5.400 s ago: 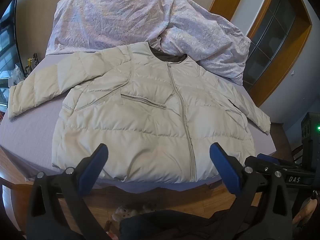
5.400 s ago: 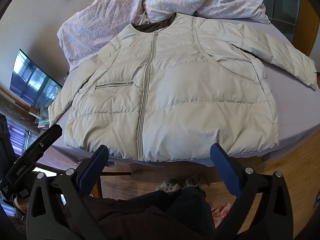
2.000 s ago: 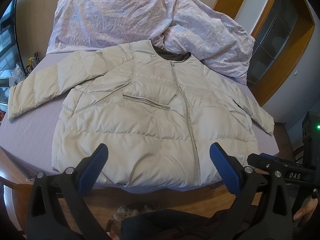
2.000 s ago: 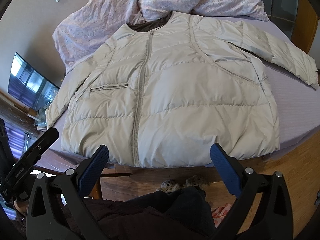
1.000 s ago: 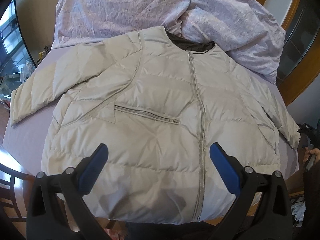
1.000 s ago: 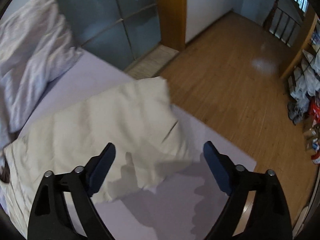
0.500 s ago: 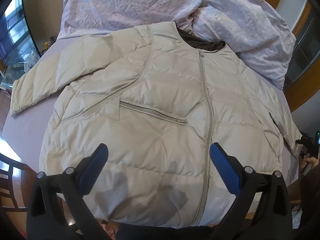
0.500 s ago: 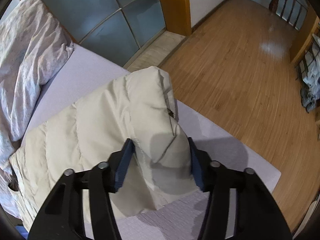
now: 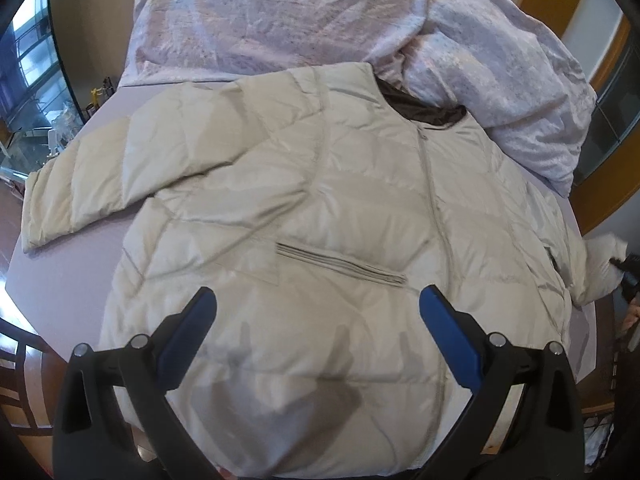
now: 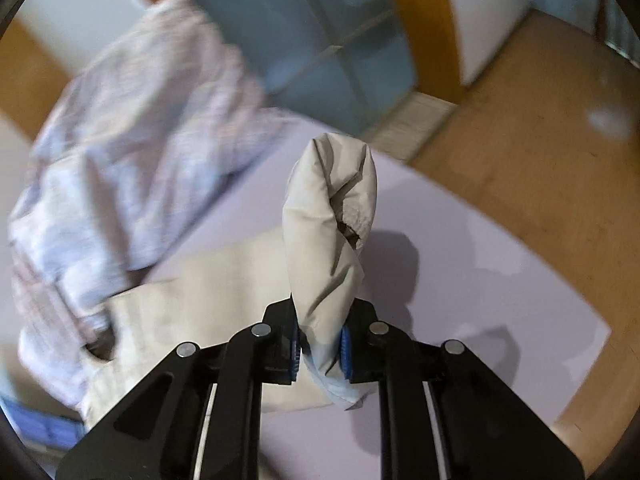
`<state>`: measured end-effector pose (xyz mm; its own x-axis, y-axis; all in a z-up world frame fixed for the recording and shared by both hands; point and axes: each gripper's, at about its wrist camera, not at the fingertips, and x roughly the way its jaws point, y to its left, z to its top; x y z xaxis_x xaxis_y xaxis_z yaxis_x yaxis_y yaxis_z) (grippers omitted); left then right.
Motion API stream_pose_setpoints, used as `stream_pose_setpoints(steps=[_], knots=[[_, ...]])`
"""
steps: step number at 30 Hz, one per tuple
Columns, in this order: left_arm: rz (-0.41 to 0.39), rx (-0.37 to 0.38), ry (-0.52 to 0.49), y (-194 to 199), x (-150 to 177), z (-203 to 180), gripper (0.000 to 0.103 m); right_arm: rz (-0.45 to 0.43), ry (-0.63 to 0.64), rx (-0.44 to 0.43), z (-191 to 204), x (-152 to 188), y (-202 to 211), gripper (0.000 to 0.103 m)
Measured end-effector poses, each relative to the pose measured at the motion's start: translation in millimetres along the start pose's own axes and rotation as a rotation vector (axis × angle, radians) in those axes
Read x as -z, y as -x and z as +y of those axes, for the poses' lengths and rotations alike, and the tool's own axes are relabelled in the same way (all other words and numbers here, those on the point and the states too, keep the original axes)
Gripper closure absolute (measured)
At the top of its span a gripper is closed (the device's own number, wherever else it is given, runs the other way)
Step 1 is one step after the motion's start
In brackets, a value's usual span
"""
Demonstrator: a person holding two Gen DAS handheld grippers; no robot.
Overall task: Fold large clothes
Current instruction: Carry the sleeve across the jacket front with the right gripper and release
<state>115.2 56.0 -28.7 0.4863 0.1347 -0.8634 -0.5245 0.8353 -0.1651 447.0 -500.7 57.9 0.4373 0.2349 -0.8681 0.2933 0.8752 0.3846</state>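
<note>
A beige quilted jacket (image 9: 320, 200) lies front up and zipped on a lilac bed sheet (image 9: 60, 280), its left sleeve (image 9: 100, 184) spread out to the side. My left gripper (image 9: 316, 292) hovers open over the jacket's lower front, just below the chest pocket zip (image 9: 340, 264), with nothing between its fingers. My right gripper (image 10: 320, 344) is closing its jaws, and the blue pads pinch the cuff of the right sleeve (image 10: 328, 216). The cuff stands bunched up above the sheet (image 10: 460, 280). In the left wrist view that raised sleeve end (image 9: 600, 268) shows at the far right.
A crumpled pale floral duvet (image 9: 280, 20) lies piled behind the jacket's collar and appears blurred as duvet (image 10: 120, 140) in the right wrist view. Beyond the bed's corner are a wooden floor (image 10: 540, 120) and a glass-panelled door (image 10: 320, 40). A dark chair back (image 9: 16, 364) stands at the bed's left edge.
My right gripper went from open above the flat sleeve end to shut on it, and has lifted it off the sheet. The left gripper moved forward over the jacket.
</note>
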Motion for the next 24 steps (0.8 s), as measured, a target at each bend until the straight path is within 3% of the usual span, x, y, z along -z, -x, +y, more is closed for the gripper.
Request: stream_pose_setpoints(steps=[5, 11, 16, 24], knots=[[-0.014, -0.005, 0.031, 2, -8, 27, 0.002, 0.058, 0.157, -0.188, 115, 33, 5, 0.087], [-0.039, -0.018, 0.059, 8, -11, 59, 0.002, 0.186, 0.315, -0.301, 219, 93, -18, 0.087], [-0.044, -0.029, 0.096, 11, -8, 86, 0.002, 0.297, 0.374, -0.341, 270, 151, -39, 0.088], [-0.049, -0.045, 0.148, 14, -10, 124, 0.002, 0.418, 0.417, -0.299, 332, 213, -85, 0.088]])
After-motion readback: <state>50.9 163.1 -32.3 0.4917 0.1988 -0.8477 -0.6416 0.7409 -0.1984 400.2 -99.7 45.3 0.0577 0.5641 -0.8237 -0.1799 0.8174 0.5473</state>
